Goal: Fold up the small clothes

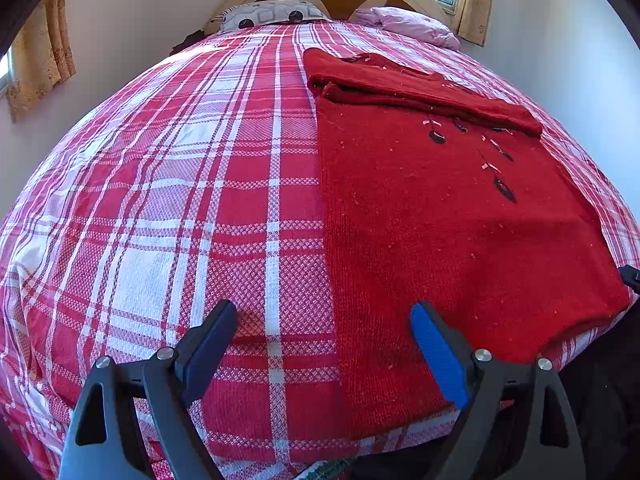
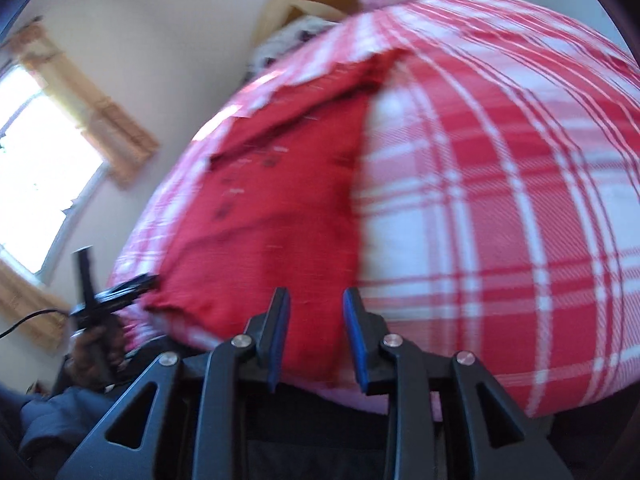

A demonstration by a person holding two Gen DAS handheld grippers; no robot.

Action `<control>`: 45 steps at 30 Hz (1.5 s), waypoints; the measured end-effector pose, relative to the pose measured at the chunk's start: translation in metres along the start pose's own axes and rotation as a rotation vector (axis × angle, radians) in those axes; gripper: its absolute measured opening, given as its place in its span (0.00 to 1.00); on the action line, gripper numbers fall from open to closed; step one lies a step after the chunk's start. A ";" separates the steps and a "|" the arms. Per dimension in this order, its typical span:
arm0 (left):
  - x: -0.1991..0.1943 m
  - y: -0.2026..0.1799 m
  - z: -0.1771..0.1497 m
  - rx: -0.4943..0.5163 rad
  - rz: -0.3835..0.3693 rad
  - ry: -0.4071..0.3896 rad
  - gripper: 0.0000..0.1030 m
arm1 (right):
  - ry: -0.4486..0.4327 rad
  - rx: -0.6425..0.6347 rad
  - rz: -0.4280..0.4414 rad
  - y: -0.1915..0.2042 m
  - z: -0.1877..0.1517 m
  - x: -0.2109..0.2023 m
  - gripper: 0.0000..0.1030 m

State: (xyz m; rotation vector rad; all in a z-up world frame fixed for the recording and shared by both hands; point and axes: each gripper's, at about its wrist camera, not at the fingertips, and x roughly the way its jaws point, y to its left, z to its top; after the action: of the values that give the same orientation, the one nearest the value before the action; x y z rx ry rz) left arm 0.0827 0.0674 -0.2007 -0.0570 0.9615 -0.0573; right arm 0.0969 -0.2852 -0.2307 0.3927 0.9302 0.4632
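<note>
Red sweater (image 1: pixel 440 220) lies flat on the plaid bed (image 1: pixel 180 200), long axis near-to-far. Left hand-held gripper (image 1: pixel 324 344) gapes empty astride its near-left hem corner; right hand-held gripper (image 2: pixel 316 336), narrowly parted, empty, hovers over the near-right hem.

free: plaid bedspread (image 1: pixel 180 200) left of red sweater (image 1: pixel 440 220) | obstacles: pillows (image 1: pixel 272 14), seemingly far

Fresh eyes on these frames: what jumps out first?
The red sweater, lying partly folded on the right side of the plaid bedspread, sleeve folded across its far end. The left hand-held gripper hangs wide open over the sweater's near left edge. The right-wrist view is motion-blurred, with the right hand-held gripper at the near hem.
</note>
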 end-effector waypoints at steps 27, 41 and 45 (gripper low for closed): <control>-0.016 -0.014 -0.017 0.030 -0.039 -0.004 0.60 | 0.084 0.010 0.115 0.001 -0.012 0.012 0.20; -0.017 -0.016 -0.018 0.037 -0.087 0.010 0.59 | 0.081 0.005 0.123 0.002 -0.016 0.012 0.21; -0.018 -0.019 -0.020 0.050 -0.094 0.012 0.43 | 0.079 0.001 0.136 0.005 -0.016 0.012 0.21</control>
State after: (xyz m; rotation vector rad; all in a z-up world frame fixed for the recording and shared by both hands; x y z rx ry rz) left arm 0.0556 0.0493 -0.1957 -0.0565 0.9688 -0.1687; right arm 0.0889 -0.2727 -0.2448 0.4430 0.9837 0.6062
